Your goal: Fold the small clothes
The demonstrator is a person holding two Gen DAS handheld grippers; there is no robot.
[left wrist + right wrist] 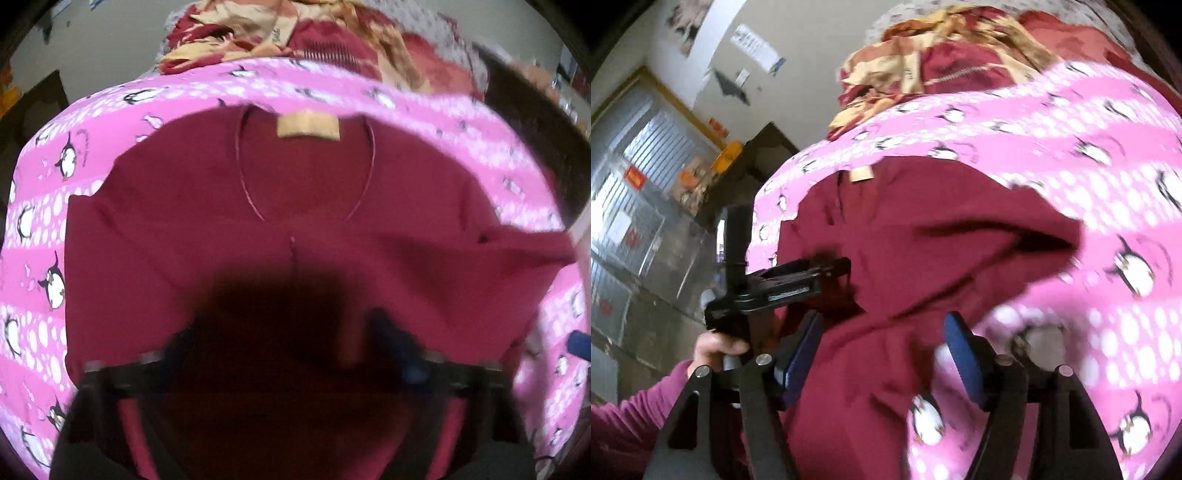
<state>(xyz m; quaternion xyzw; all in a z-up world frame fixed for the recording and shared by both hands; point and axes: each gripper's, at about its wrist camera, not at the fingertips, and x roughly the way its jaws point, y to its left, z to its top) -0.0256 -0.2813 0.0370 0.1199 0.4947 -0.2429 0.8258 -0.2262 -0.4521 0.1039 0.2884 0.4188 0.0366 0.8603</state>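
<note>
A maroon top (295,184) with a tan neck label (308,127) lies spread on a pink penguin-print blanket (48,221). My left gripper (288,343) hovers low over the top's front. Its blurred dark fingers stand apart with shaded maroon cloth under and between them. In the right wrist view the maroon top (923,229) is bunched into a fold. My right gripper (886,354) is open, its blue pads (805,350) on either side of the cloth without pressing on it. The left gripper (846,266) reaches in from the left, tips at the top's edge.
A heap of red and tan clothes (295,33) lies at the far end of the blanket (1071,147). A person's hand (716,347) in a purple sleeve (628,424) holds the left gripper. Dark furniture (764,147) and a metal shutter (646,155) stand to the left.
</note>
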